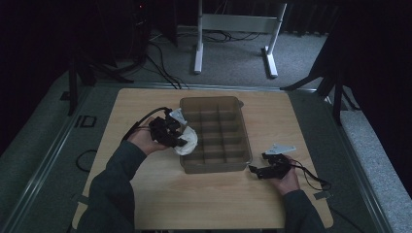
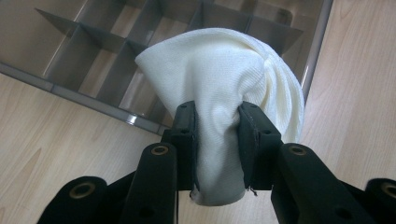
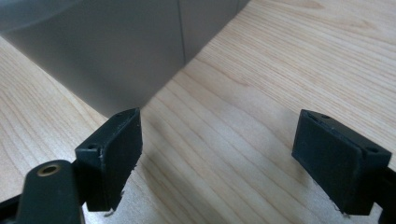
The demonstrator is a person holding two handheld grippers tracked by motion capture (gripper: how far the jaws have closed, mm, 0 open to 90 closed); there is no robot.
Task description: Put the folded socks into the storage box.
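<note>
A: Right tool (image 3: 217,158)?
B: Jaws spread, empty, low over the table (image 3: 261,70) beside the tray's (image 1: 216,167) near corner.
A: Left tool (image 2: 217,135)?
B: Pinching a white cloth (image 2: 224,79) at the tray's left wall.

A light wooden table (image 1: 160,194) is carrying the work, standing on grey carpet; a grey divided tray (image 1: 241,162) is sitting directly on it, a little right of its middle. The tray's compartments are showing bare bottoms.
</note>
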